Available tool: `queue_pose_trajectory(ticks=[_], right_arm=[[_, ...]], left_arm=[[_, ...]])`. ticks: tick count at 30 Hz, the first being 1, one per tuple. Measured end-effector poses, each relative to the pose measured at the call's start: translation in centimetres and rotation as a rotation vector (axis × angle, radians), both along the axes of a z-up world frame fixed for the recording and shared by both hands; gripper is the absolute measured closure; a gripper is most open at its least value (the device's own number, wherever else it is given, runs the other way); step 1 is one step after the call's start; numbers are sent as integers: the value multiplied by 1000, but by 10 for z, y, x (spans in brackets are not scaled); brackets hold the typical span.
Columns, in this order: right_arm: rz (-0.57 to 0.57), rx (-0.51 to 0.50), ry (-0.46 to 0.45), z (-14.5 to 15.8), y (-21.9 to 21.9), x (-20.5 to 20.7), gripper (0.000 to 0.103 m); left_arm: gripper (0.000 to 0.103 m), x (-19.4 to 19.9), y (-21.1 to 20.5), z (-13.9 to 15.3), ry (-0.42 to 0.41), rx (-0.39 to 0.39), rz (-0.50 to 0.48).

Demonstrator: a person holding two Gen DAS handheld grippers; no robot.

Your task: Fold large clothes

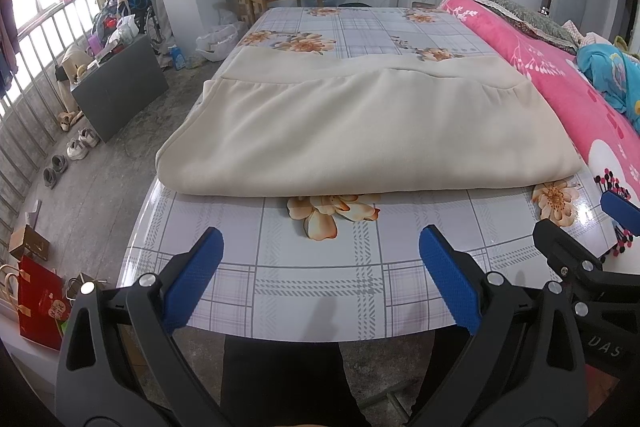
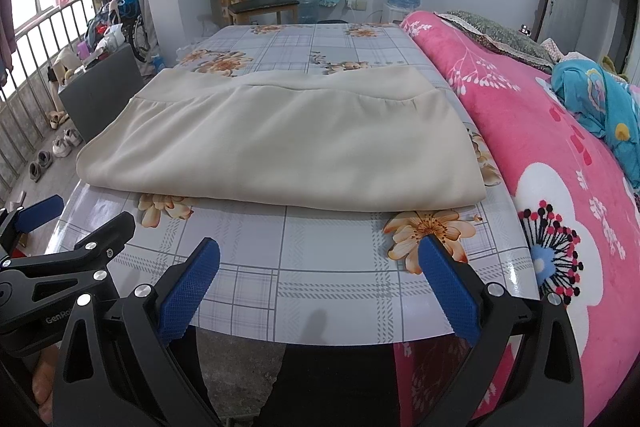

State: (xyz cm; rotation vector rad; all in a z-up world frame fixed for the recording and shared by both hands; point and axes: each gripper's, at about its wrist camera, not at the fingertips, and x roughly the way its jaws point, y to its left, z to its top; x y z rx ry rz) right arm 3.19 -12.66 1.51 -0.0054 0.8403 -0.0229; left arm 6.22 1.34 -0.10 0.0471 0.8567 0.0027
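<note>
Left wrist view: the left gripper (image 1: 320,275) hangs over the near table (image 1: 320,307) edge, jaws spread wide, nothing between them
Right wrist view: the right gripper (image 2: 320,279) hangs likewise, jaws wide and empty, just beside its twin
Garment: a beige garment (image 1: 360,135) lies at 12 o'clock on the floral tablecloth, already doubled over, its folded edge nearest the grippers, well clear of them
Bedding: a pink blanket (image 2: 540,147) lies at 3 o'clock
Step in hand: probably the next fold
Doing it well: I would take both near corners together, pinch every layer, lift evenly and lay the edge square on the far hem
</note>
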Motion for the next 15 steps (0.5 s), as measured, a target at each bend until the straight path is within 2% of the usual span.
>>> queue_pose_trajectory(ticks=[15], right_arm=[[0, -3, 0, 0, 0, 0, 6]], left_arm=[[8, 2, -4, -2, 7, -2, -8]])
